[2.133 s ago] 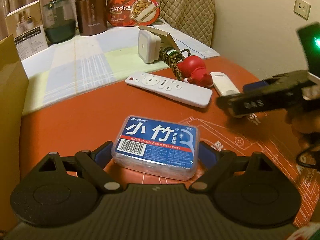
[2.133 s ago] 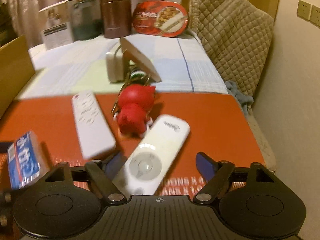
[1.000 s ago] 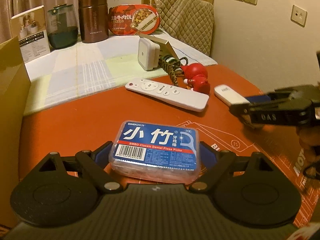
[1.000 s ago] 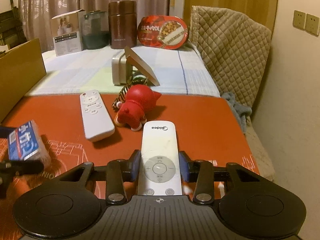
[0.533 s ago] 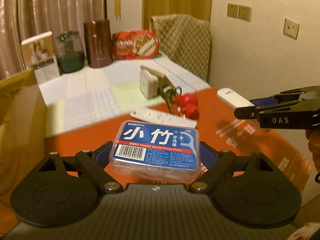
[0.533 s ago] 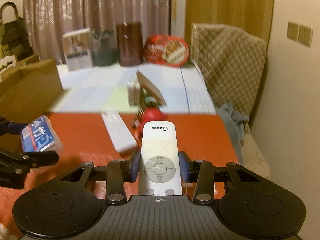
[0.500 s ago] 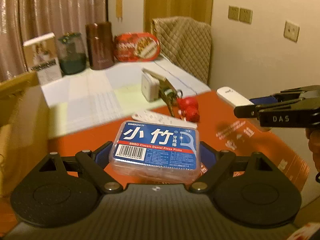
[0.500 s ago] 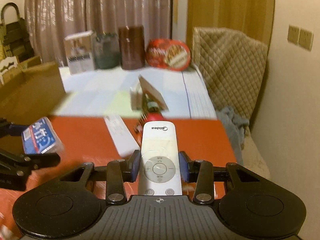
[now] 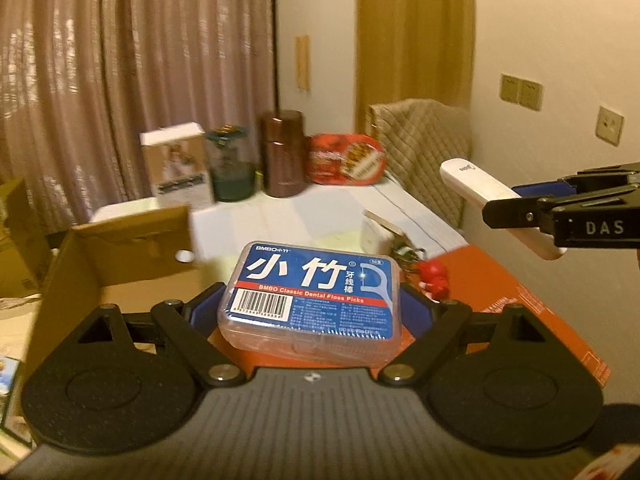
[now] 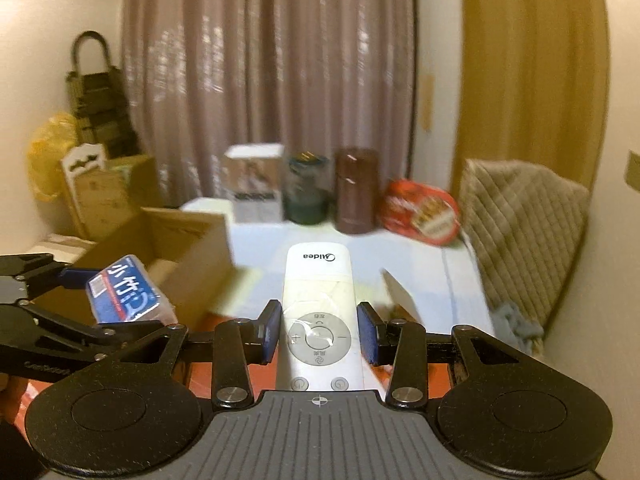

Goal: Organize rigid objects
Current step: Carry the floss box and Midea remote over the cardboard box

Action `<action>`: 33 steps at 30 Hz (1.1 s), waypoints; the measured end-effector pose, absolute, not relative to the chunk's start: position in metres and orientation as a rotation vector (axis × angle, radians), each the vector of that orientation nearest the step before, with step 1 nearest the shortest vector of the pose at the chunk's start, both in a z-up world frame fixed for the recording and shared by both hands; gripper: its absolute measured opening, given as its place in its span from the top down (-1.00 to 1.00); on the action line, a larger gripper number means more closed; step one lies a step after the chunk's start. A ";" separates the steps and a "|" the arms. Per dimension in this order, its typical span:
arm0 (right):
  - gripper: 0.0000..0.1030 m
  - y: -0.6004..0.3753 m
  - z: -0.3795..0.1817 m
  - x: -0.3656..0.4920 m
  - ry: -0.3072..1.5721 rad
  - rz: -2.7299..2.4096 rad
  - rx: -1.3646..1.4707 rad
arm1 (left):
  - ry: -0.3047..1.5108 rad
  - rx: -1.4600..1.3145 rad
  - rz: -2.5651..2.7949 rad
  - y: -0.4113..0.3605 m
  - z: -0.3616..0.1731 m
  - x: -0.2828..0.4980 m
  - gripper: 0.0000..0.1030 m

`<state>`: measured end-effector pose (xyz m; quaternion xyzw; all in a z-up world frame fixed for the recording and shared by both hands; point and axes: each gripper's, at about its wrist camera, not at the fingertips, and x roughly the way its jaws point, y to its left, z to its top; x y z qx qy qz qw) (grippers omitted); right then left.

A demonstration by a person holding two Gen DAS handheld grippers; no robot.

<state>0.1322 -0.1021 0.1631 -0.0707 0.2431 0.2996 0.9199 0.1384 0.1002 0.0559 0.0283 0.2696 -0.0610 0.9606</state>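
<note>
My left gripper [image 9: 310, 312] is shut on a clear box of dental floss picks [image 9: 312, 294] with a blue label, held in the air above the orange mat [image 9: 516, 300]. The same floss box [image 10: 126, 294] shows at the left of the right wrist view. My right gripper [image 10: 318, 334] is shut on a white Midea remote [image 10: 318, 300], also lifted; this remote [image 9: 484, 192] appears at the right of the left wrist view. An open cardboard box [image 9: 120, 256] stands to the left.
A red toy [image 9: 434, 278], a white block with a wooden flap [image 9: 378, 230] and cords lie on the table. At the back stand a carton [image 9: 178, 166], a green jar [image 9: 232, 170], a brown canister [image 9: 284, 154] and a red food tub [image 9: 346, 160]. A quilted chair [image 9: 424, 148] stands right.
Both grippers have risen from the table with their loads. The mat and its items have dropped lower in view, and the open cardboard box has come into view on the left.
</note>
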 end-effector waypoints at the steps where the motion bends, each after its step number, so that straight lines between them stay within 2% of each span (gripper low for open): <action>1: 0.27 -0.094 0.166 0.130 0.496 0.632 -0.147 | 0.542 0.059 -0.109 0.108 0.060 0.135 -0.67; 10: 0.27 -0.016 0.168 0.118 0.505 0.780 -0.143 | 0.553 0.065 0.056 0.198 0.076 0.109 -0.67; 19: 0.27 0.069 0.123 0.135 0.591 0.897 -0.096 | 0.613 0.074 0.165 0.272 0.062 0.114 -0.67; 26: 0.27 0.103 0.089 0.148 0.645 0.937 -0.087 | 0.661 0.079 0.160 0.287 0.034 0.128 -0.68; 33: 0.27 0.116 0.079 0.161 0.667 0.932 -0.079 | 0.686 0.052 0.143 0.292 0.017 0.138 -0.68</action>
